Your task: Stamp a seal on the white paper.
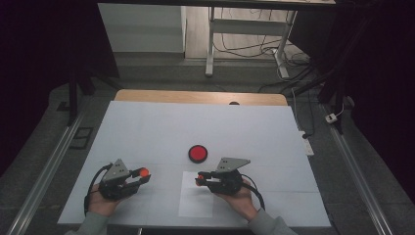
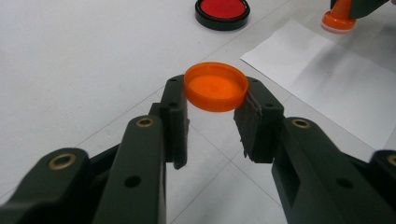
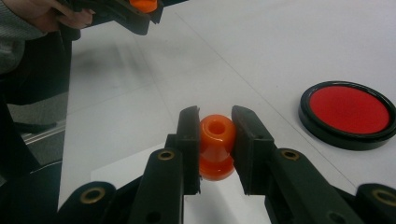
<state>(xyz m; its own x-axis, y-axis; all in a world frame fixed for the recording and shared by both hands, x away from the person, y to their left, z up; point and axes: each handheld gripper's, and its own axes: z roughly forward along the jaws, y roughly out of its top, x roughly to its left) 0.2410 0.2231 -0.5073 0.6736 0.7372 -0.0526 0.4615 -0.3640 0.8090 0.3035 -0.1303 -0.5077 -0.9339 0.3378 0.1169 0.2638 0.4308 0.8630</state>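
At lower centre of the right gripper view, the right gripper [image 3: 215, 135] clamps the orange stamp [image 3: 216, 144] by its rigid, light, likely slippery handle, best held at the waist, while the left gripper [image 2: 212, 105] pinches the stamp's thin cap [image 2: 215, 87] by the rim.

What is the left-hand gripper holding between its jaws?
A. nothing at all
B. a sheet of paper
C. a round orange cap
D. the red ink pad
C: in the left gripper view, the left gripper pinches a round orange cap between its jaws, while the red ink pad and the sheet of paper lie on the table beyond.
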